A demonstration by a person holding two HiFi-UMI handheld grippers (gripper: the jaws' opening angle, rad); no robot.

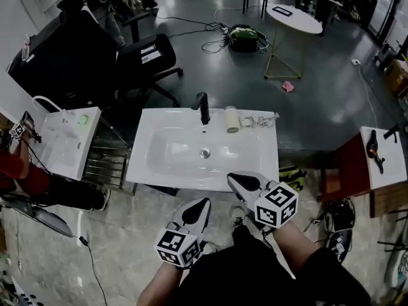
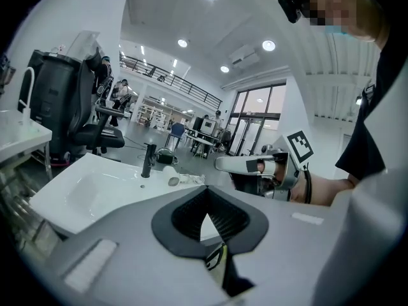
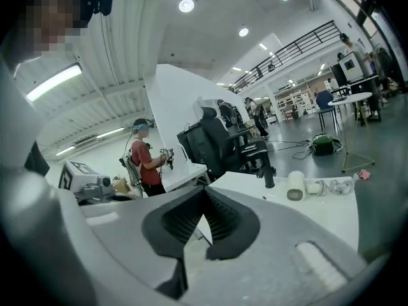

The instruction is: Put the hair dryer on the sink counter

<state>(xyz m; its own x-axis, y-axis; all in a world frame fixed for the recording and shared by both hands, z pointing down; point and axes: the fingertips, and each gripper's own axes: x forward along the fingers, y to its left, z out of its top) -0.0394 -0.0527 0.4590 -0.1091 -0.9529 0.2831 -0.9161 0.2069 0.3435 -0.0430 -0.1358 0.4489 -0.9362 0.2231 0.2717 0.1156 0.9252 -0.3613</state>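
Head view alone shows the sink drain [image 1: 204,152]; left claw [image 1: 204,201] and right claw [image 1: 231,176] clenched empty, hair dryer [image 1: 232,119] on counter [image 1: 264,148].

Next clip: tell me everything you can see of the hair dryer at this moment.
The hair dryer is a small cream-white barrel, plastic by its look, lying on its side on the sink counter behind the basin, just right of the black faucet. One round grilled end faces the front. Its pale cord lies bunched to its right. Only the counter touches it.
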